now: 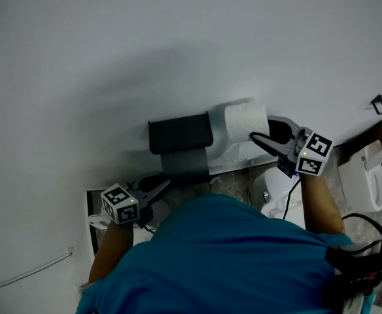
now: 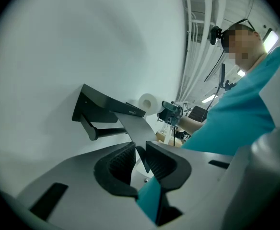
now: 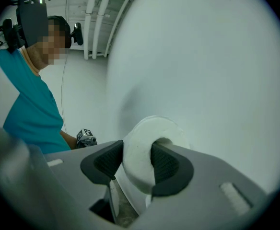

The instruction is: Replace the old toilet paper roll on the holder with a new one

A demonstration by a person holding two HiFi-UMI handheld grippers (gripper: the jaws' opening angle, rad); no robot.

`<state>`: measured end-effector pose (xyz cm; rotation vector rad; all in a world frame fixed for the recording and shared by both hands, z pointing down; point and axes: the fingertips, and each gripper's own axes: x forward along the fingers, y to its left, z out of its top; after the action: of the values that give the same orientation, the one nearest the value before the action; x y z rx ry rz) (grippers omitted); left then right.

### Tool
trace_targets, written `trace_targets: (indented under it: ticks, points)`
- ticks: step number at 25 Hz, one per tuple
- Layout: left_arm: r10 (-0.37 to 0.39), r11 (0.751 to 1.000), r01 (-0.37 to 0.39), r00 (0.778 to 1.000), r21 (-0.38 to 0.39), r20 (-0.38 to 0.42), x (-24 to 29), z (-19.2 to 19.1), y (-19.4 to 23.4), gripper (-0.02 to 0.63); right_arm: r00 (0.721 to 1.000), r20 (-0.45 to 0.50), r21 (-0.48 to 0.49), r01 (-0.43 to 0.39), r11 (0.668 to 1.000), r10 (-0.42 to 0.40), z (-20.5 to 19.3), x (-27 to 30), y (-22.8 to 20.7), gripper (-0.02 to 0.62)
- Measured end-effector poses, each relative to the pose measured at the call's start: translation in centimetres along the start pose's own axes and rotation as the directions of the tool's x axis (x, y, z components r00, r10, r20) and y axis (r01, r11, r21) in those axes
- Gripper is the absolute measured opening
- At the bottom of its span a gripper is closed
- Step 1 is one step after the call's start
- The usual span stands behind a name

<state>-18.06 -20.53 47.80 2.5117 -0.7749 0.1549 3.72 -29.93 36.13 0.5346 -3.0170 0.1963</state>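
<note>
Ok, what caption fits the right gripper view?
Right gripper pinching the toilet paper roll, one jaw inside its hole, beside a white wall.

The toilet paper roll [image 1: 246, 120] is soft white paper with a matt, fibrous face. The holder [image 1: 180, 134] looks like matt black metal, and its flap [image 2: 133, 128] is smooth dark grey. The left tool [image 2: 139, 150] and the right tool [image 3: 137, 158] have matt grey plastic bodies and ribbed black rubbery pads [image 3: 165, 166]. The wall [image 1: 112, 44] is smooth matt white. The shirt [image 1: 230, 260] is teal cloth.
</note>
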Motion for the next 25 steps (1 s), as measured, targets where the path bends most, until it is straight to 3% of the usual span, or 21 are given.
trace_targets:
  ticks: [6, 12, 15, 21, 25]
  points:
    - [0.028, 1.000, -0.028, 0.999, 0.003, -0.034, -0.2, 0.6, -0.3, 0.071, 0.999, 0.018, 0.118, 0.023, 0.993, -0.026, -3.4, 0.0, -1.3, 0.179]
    - [0.056, 0.998, -0.056, 0.997, 0.004, -0.046, 0.1, 1.2, -0.8, 0.071, 0.996, 0.091, 0.268, -0.026, 0.963, 0.002, -6.0, 0.4, -2.2, 0.178]
    - [0.078, 0.997, -0.078, 0.994, 0.006, -0.074, 0.3, 0.8, -0.4, 0.071, 0.992, 0.123, 0.352, -0.071, 0.933, 0.029, -8.4, 1.5, -2.4, 0.178]
    - [0.101, 0.995, -0.102, 0.988, -0.007, -0.118, -0.4, 0.3, 0.0, 0.071, 0.980, 0.186, 0.515, -0.159, 0.843, 0.071, -12.4, 4.0, -1.7, 0.176]
    - [0.116, 0.993, -0.118, 0.983, -0.007, -0.141, 0.0, 0.3, 0.0, 0.071, 0.977, 0.196, 0.546, -0.180, 0.818, 0.085, -13.3, 5.1, -1.6, 0.176]
